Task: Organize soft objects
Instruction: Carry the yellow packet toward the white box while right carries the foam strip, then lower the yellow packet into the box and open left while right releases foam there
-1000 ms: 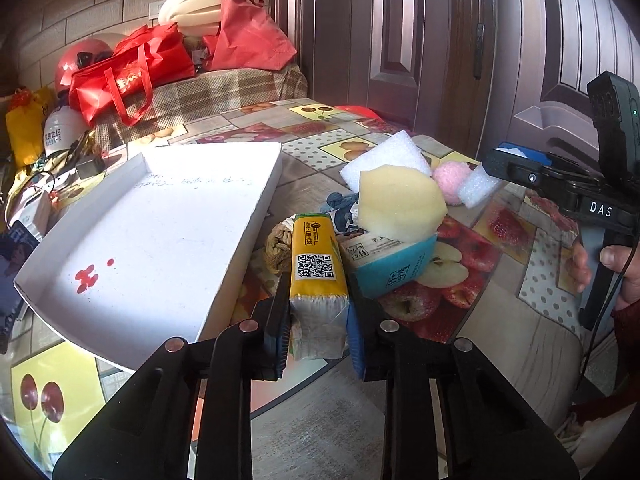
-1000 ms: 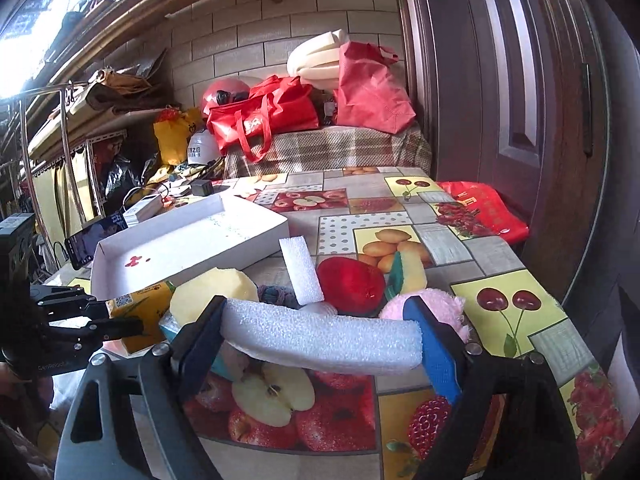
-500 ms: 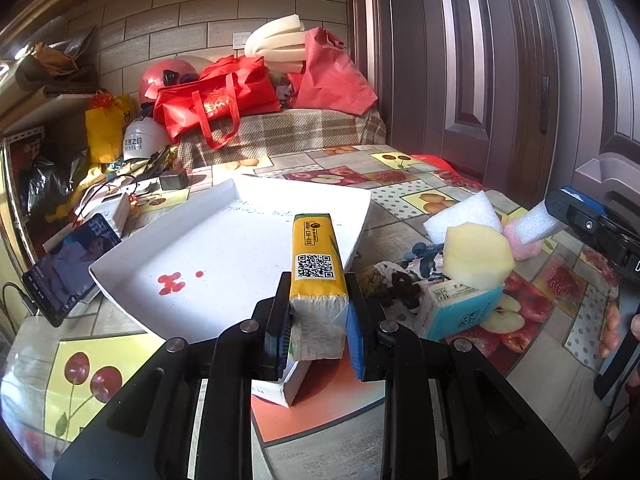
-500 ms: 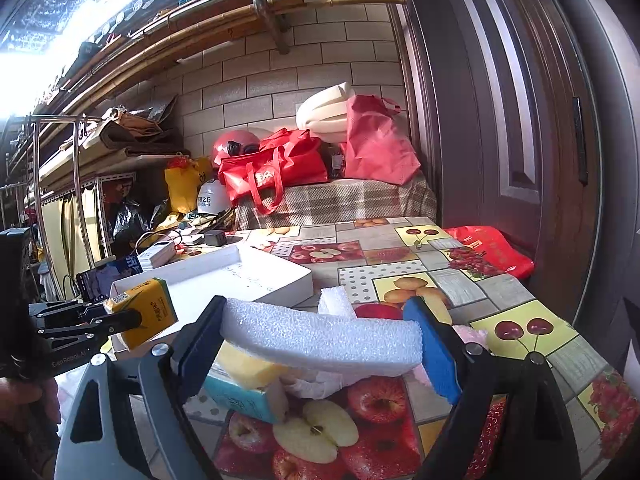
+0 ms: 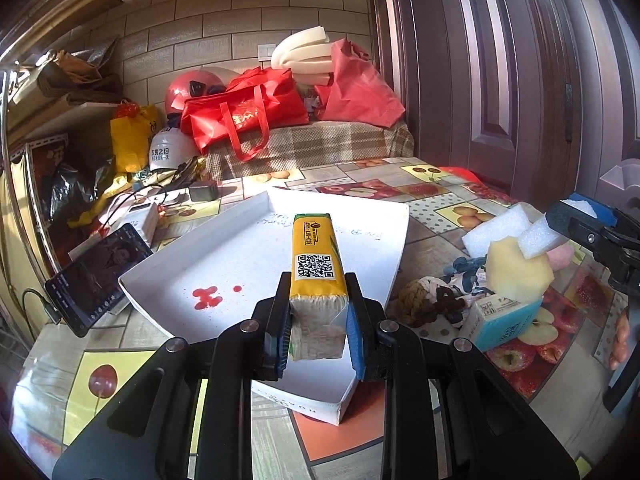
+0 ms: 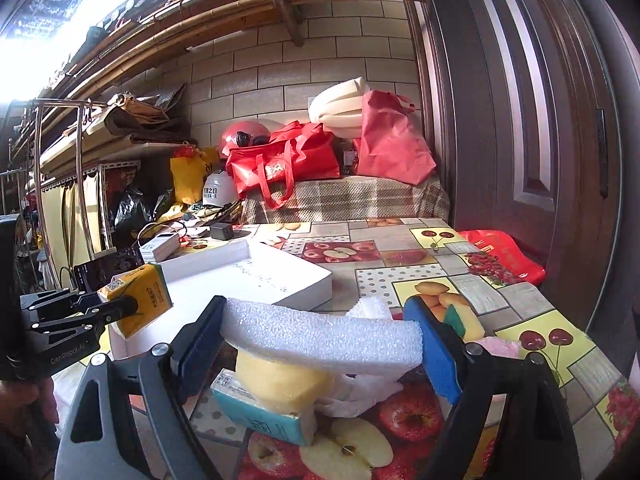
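The work surface is a table with a fruit-print cloth (image 5: pixel 460 192) set against a brick wall, with red bags (image 6: pixel 288 168) piled on a plaid-covered bench behind it. My left gripper (image 5: pixel 318 320) is pinching a yellow tissue pack (image 5: pixel 316 264) by its near end; I read the pack as held above the open white box (image 5: pixel 224 264), clear of its floor. My right gripper (image 6: pixel 320 340) is clamped on the two ends of a white foam strip (image 6: pixel 320 334), held level above the table. Directly below the strip, a yellow sponge (image 6: pixel 280 380) rests on a blue tissue box (image 6: pixel 260 412). A phone (image 5: pixel 92 268) leans just beside the white box.
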`<action>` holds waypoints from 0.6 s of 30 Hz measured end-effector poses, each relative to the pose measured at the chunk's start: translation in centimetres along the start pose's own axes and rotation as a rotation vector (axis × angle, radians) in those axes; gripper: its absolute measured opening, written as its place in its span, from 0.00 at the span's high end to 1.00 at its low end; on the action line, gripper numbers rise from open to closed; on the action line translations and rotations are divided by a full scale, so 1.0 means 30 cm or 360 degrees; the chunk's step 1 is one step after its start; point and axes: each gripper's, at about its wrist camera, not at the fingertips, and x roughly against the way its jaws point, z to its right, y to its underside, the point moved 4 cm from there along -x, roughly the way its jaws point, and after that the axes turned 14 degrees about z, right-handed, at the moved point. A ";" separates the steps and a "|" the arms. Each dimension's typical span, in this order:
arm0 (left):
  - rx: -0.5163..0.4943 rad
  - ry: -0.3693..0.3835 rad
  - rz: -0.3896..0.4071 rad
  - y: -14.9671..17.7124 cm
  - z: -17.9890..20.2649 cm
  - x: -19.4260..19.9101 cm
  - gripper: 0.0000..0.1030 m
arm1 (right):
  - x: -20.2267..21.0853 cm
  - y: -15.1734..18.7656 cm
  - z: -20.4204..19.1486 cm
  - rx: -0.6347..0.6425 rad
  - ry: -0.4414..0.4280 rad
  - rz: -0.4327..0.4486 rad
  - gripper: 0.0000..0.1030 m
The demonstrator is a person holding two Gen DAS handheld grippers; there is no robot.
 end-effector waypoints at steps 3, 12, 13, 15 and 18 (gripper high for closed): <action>0.0033 -0.0049 0.0052 -0.007 -0.067 -0.020 0.78 | -0.035 0.004 -0.032 -0.0010 -0.0026 -0.0011 0.15; 0.0063 -0.0090 0.0064 -0.012 -0.156 -0.079 0.78 | -0.127 0.028 -0.179 0.0018 -0.0177 -0.0030 0.15; 0.0053 -0.0096 0.0074 -0.013 -0.159 -0.087 0.78 | -0.135 0.029 -0.205 0.0033 -0.0202 -0.0030 0.15; 0.0050 -0.0116 0.0090 -0.016 -0.176 -0.099 0.78 | -0.151 0.032 -0.253 0.0054 -0.0247 -0.0030 0.15; 0.0095 -0.0164 0.0102 -0.020 -0.217 -0.120 0.77 | -0.167 0.023 -0.305 0.0071 -0.0273 0.0021 0.15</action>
